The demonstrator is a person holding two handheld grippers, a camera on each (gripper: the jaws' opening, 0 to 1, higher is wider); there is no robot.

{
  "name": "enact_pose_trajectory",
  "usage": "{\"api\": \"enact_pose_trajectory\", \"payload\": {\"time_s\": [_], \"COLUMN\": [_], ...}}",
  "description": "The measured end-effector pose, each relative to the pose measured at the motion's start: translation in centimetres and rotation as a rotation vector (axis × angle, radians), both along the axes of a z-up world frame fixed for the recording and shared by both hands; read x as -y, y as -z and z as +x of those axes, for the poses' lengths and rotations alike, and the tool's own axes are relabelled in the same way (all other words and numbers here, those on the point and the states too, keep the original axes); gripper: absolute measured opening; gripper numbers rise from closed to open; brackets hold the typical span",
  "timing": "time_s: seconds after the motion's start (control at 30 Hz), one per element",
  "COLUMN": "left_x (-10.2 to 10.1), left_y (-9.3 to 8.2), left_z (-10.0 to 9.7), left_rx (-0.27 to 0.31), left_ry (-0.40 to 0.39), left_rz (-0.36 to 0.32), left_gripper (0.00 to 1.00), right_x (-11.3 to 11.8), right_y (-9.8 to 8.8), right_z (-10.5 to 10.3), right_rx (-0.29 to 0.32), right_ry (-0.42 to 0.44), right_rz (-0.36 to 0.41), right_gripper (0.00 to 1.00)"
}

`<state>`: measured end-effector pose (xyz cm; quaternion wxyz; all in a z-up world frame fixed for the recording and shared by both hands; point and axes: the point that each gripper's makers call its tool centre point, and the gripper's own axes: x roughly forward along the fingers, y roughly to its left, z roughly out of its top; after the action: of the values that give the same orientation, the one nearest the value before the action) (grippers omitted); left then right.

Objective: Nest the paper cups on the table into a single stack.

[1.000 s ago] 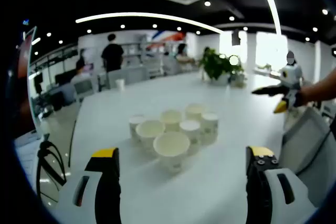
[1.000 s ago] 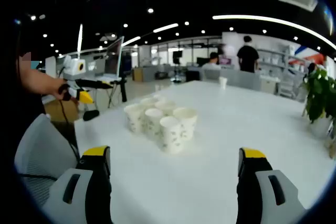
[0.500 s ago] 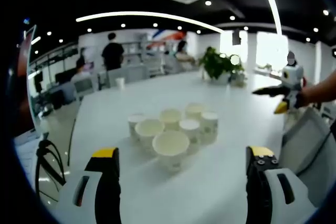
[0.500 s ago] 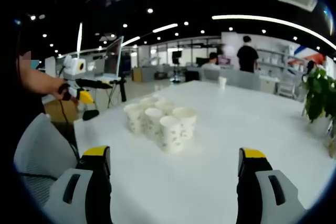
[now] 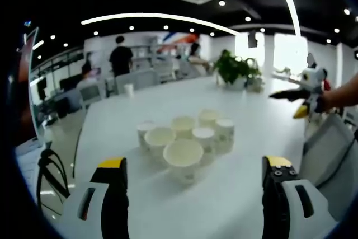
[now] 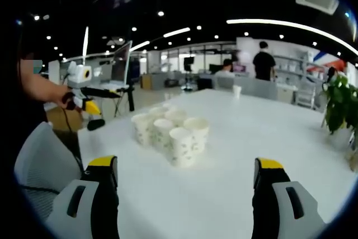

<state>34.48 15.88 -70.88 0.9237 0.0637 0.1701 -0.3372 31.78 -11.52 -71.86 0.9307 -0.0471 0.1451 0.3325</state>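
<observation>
Little has changed since the earlier frames: both views have drifted only slightly, and the cups have not moved. In the left gripper view the right gripper, held at the far right by the person's hand, now sits a touch higher than it did half a second ago.

The white table [image 5: 224, 194] spreads wide beneath both grippers. On it stands the cluster of paper cups [image 5: 187, 141], all upright with mouths open, packed close and touching their neighbours; none is nested yet. In the right gripper view the same paper cups [image 6: 168, 132] sit left of centre, showing a faint speckled print on their sides. No writing on them can be read. A lone cup [image 5: 128, 89] stands well apart at the far end of the table, and a potted plant [image 5: 235, 70] rests toward the far right edge.

The left gripper [image 5: 198, 177] hangs above the near table edge, its yellow-tipped jaws wide apart, with the nearest cup between them but farther off, untouched. The right gripper [image 6: 187, 174] is likewise spread wide and holds nothing, the cups lying ahead and left of its gap. In the right gripper view, the left gripper shows at the far left, held level in a hand [image 6: 67, 100] on an outstretched forearm.
</observation>
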Motion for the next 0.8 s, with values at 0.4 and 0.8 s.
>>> {"api": "enact_pose_trajectory", "payload": {"time_s": [0.4,0.8], "left_x": [0.0,0.8], "left_y": [0.1,0.8], "left_z": [0.8,0.3], "left_rx": [0.010,-0.019], "left_ry": [-0.028,0.022], "left_rz": [0.024,0.007], "left_gripper": [0.98,0.98], "right_x": [0.0,0.4], "right_y": [0.6,-0.5], "right_z": [-0.1,1.4], "right_rx": [-0.023,-0.003], "right_ry": [-0.025,-0.045], "right_rz": [-0.030,-0.029], "right_gripper": [1.00,1.00]}}
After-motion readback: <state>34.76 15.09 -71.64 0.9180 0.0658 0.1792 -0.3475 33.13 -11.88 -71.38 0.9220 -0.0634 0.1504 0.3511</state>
